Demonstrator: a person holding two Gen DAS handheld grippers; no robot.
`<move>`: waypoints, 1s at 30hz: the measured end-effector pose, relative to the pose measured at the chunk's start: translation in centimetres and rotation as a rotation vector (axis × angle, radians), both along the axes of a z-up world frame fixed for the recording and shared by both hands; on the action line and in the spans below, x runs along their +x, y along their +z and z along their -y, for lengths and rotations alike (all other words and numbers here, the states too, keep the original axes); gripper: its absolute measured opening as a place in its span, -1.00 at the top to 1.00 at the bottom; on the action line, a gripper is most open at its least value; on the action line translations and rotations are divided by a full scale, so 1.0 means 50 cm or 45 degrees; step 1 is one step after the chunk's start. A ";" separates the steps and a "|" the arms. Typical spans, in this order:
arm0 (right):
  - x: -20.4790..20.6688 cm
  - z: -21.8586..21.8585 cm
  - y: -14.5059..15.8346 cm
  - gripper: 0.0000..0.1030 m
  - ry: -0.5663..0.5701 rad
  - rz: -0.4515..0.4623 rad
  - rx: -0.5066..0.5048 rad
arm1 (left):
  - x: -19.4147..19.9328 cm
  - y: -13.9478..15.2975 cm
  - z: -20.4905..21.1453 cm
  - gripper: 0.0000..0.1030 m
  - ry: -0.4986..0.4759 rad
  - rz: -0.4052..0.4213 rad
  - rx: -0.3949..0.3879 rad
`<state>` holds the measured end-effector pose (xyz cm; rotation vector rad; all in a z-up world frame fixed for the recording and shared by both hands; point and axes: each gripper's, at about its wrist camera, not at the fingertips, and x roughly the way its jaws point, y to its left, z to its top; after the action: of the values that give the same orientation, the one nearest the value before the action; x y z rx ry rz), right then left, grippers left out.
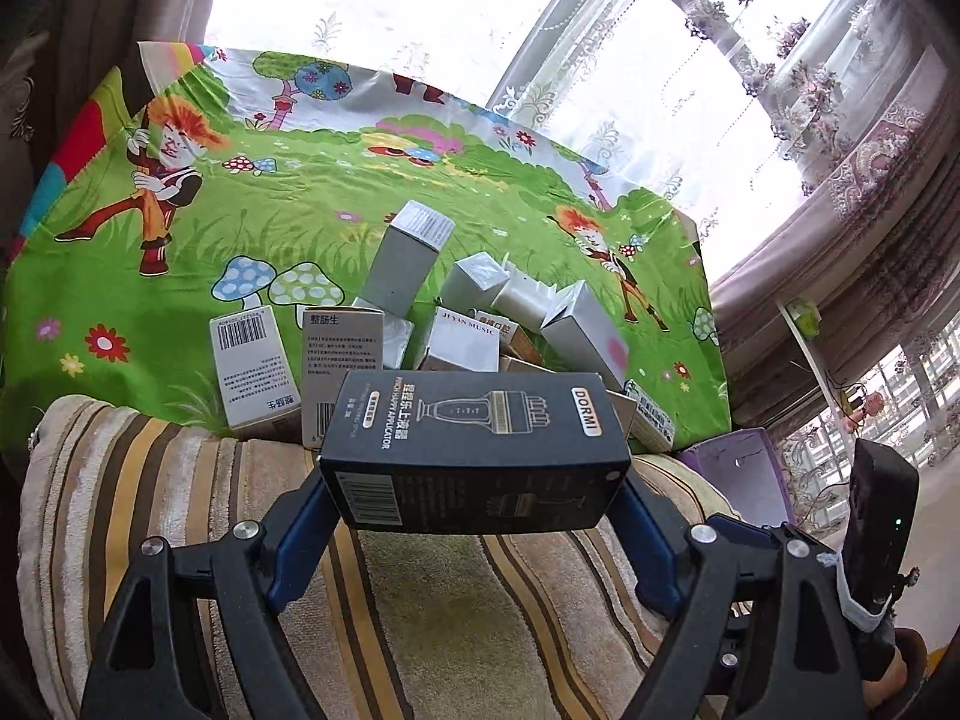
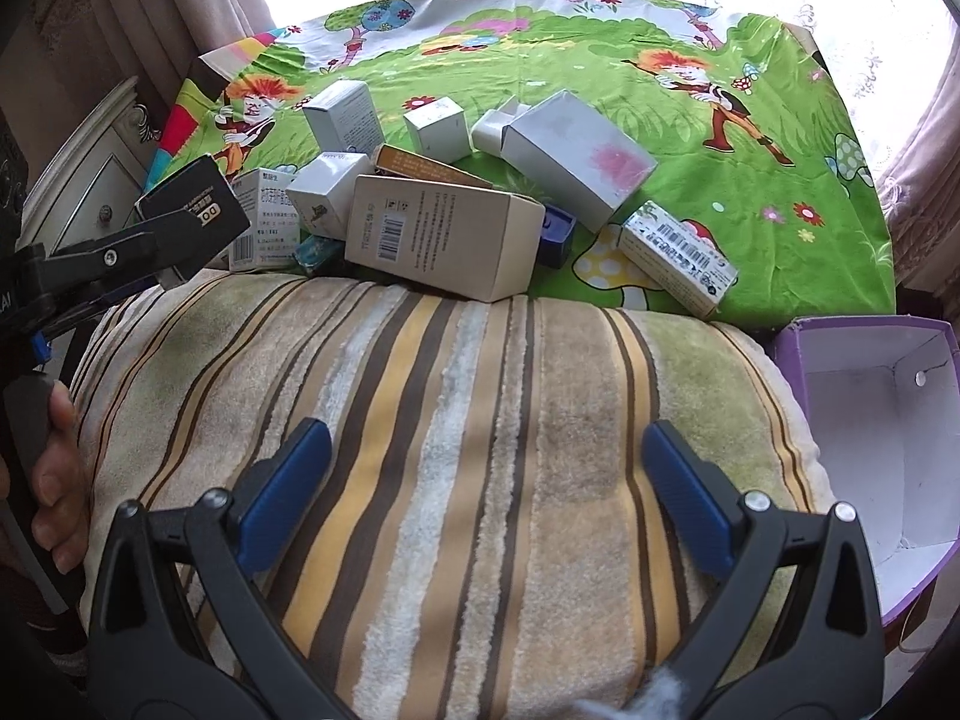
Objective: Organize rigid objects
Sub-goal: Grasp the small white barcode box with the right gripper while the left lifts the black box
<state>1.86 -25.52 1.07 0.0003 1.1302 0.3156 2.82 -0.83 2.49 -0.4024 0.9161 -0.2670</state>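
My left gripper (image 1: 474, 480) has the black DORMI box (image 1: 480, 450) across its length, the two blue pads pressing on the short ends, so my jaws stand rather wide only because the box is long. I hold it in this way so that it stays level and its face is readable from above. It hangs free over the striped cushion (image 1: 420, 600), just in front of my jaws, clear of the pile.

Beyond the box lies the heap of small cartons (image 1: 444, 312) on the cartoon cloth (image 1: 300, 192); some stand upright, some lean on each other, so I judge they were simply tipped out there and are not sorted yet.

My right gripper (image 2: 486, 498) is empty, its jaws wide open above the same cushion with nothing between them. I think it waits there so that it does not block the way. To the right of these jaws stands the open purple box (image 2: 798, 354), white inside and with nothing in it. It is probably the place for the cartons, so the black box should travel across the cushion toward it, although I cannot be sure of this.
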 end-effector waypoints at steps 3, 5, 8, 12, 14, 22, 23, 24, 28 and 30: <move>0.018 0.018 0.001 -1.00 -0.012 -0.045 0.118 | -0.020 0.000 -0.029 -0.65 0.051 0.031 -0.054; 0.031 0.036 0.007 -1.00 -0.031 -0.074 0.234 | -0.025 -0.005 -0.044 -0.65 0.072 0.034 -0.086; 0.058 0.071 0.008 -1.00 -0.030 -0.160 0.383 | -0.021 -0.014 -0.050 -0.65 0.071 0.018 -0.105; 0.090 0.113 0.005 -1.00 -0.102 -0.159 0.393 | -0.022 -0.015 -0.046 -0.65 0.049 0.027 -0.102; 0.115 0.123 0.005 -1.00 -0.085 -0.128 0.301 | -0.022 -0.016 -0.048 -0.65 0.051 0.025 -0.111; 0.229 0.136 -0.016 -1.00 0.119 -0.038 -0.147 | -0.016 -0.027 -0.050 -0.65 0.048 0.001 -0.117; 0.241 0.136 -0.029 -1.00 0.131 -0.066 -0.181 | -0.016 -0.027 -0.050 -0.65 0.048 -0.001 -0.117; 0.251 0.136 -0.040 -0.98 0.143 -0.089 -0.194 | -0.016 -0.027 -0.050 -0.65 0.048 -0.003 -0.116; 0.271 0.118 -0.078 -0.77 0.240 -0.099 -0.266 | -0.014 -0.029 -0.049 -0.65 0.047 -0.009 -0.114; 0.281 0.108 -0.101 -0.45 0.274 -0.124 -0.280 | -0.014 -0.029 -0.050 -0.65 0.045 -0.007 -0.111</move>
<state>15.91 -30.94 -3.97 -0.3044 1.2598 0.3841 2.10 1.65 1.02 -0.4998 0.9039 -0.2739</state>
